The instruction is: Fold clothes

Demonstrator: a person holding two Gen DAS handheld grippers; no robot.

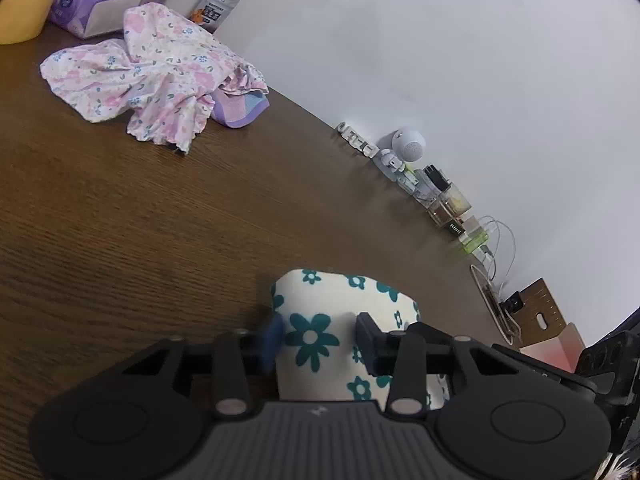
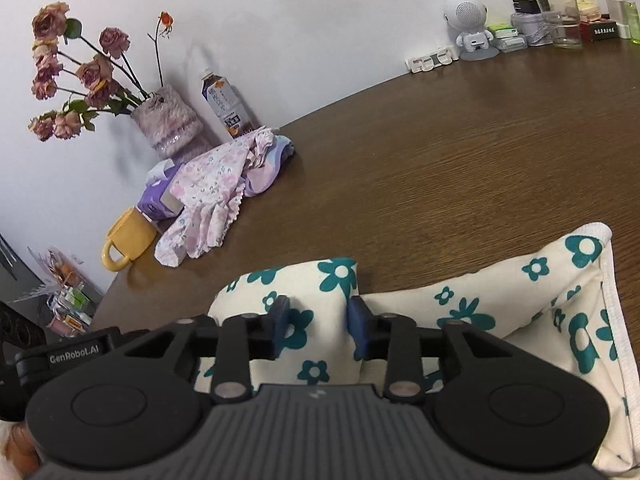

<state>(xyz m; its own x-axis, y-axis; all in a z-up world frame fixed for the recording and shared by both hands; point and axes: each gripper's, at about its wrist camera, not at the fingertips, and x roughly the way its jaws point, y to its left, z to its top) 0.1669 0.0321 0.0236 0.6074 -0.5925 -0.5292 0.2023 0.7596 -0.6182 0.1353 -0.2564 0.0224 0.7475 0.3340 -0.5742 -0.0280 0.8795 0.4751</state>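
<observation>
Cloth like this cream garment [image 2: 460, 288] printed with teal flowers looks light, soft and floppy, so my judgement is that it will sag and crease wherever it is unsupported, will not slip much on the pads, and cannot break. It lies bunched on the brown wooden surface [image 2: 460, 160] right under both claws, with a white stitched hem showing at its far right corner in the right wrist view. A raised fold of it stands between the pads of the right claw [image 2: 318, 322], which presses narrowly on that ridge and holds it. The left claw [image 1: 320, 338] likewise has its jaws drawn in on a rounded hump of the same cloth and grips it. Good places to take hold, I judge, are the hemmed edges and corners rather than the middle of a bulge, since pinching a bulge gathers several layers and drags wrinkles along. A second, pink floral garment [image 1: 148, 76] sits crumpled well apart near the wall, beside a purple tissue pack [image 1: 92, 4], a yellow mug [image 2: 128, 240] and a drink bottle [image 2: 228, 104].
</observation>
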